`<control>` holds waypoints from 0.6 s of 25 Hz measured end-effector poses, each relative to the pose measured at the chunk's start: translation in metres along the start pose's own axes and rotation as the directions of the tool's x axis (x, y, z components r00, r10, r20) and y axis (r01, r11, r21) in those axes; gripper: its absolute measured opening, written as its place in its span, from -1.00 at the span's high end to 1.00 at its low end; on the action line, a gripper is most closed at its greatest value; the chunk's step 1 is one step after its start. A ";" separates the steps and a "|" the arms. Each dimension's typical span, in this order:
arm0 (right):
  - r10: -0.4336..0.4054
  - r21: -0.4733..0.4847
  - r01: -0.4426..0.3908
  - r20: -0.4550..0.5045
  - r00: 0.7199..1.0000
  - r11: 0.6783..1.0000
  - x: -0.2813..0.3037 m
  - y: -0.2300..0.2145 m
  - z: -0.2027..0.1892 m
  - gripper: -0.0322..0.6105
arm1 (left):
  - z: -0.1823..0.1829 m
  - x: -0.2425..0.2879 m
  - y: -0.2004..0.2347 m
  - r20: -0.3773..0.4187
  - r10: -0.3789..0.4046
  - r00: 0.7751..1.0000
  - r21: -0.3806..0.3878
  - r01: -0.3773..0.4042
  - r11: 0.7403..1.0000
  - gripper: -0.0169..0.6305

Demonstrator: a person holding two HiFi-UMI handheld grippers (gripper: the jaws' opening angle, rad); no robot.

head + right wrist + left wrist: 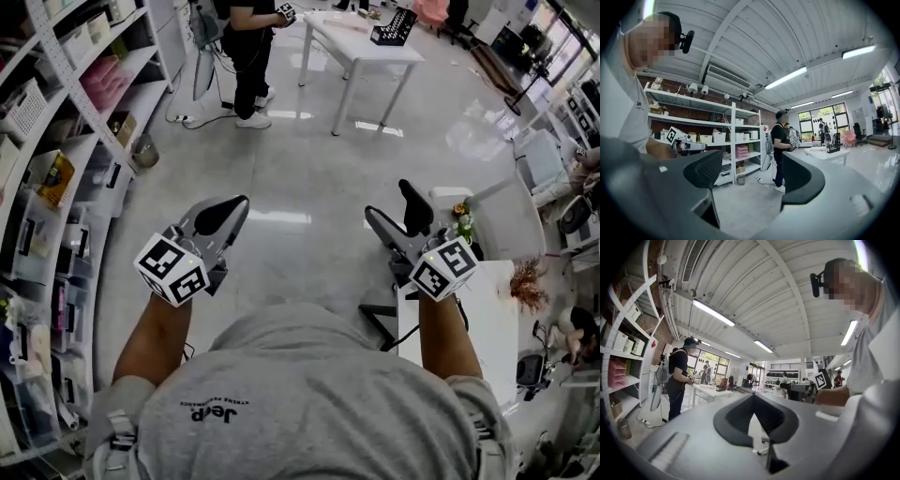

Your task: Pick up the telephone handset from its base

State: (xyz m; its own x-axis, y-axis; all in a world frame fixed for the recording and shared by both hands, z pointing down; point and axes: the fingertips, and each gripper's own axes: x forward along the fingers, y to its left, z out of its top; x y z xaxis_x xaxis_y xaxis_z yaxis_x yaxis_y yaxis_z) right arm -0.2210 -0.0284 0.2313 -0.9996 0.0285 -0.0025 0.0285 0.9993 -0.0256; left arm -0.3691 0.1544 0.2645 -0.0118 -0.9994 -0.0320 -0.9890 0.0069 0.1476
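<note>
No telephone or handset shows in any view. In the head view my left gripper (233, 205) is held out over the floor at chest height, its jaws closed together with nothing between them; in the left gripper view (753, 398) its dark pads meet at a point. My right gripper (388, 201) is level with it on the right, open, with only air between its two fingers. In the right gripper view (752, 174) a wide gap parts the pads and looks onto shelves and floor.
Storage shelving (66, 141) with boxes lines the left side. A white desk (492, 323) with a small flower pot (461, 223) lies just right of my right gripper. Farther off, a person in black (248, 47) stands by a white table (361, 52) holding a black rack (394, 28).
</note>
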 end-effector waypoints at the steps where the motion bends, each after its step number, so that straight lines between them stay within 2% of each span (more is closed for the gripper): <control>1: 0.019 -0.004 -0.019 0.000 1.000 1.000 0.002 -0.013 0.001 -0.26 | -0.001 0.013 -0.001 0.002 0.019 1.000 0.000 -0.019 1.000 0.79; 8: 0.142 0.003 -0.142 -0.019 0.990 0.990 0.016 -0.095 -0.005 -0.25 | -0.008 0.090 -0.009 0.017 0.123 0.992 -0.034 -0.122 0.992 0.79; 11: 0.153 0.015 -0.153 -0.025 0.988 0.988 0.021 -0.112 -0.014 -0.25 | -0.018 0.111 -0.011 0.007 0.115 0.993 -0.056 -0.115 0.992 0.79; 15: 0.127 -0.002 -0.127 -0.016 0.992 0.992 0.032 -0.113 -0.018 -0.25 | -0.015 0.114 0.007 -0.001 0.075 0.997 -0.022 -0.075 0.997 0.79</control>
State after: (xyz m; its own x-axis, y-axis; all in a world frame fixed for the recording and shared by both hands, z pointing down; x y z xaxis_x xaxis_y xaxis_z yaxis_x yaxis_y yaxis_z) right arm -0.2567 -0.1398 0.2518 -0.9878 0.1552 0.0105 0.1549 0.9877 -0.0227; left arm -0.3749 0.0402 0.2766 -0.0860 -0.9961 -0.0194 -0.9819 0.0815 0.1709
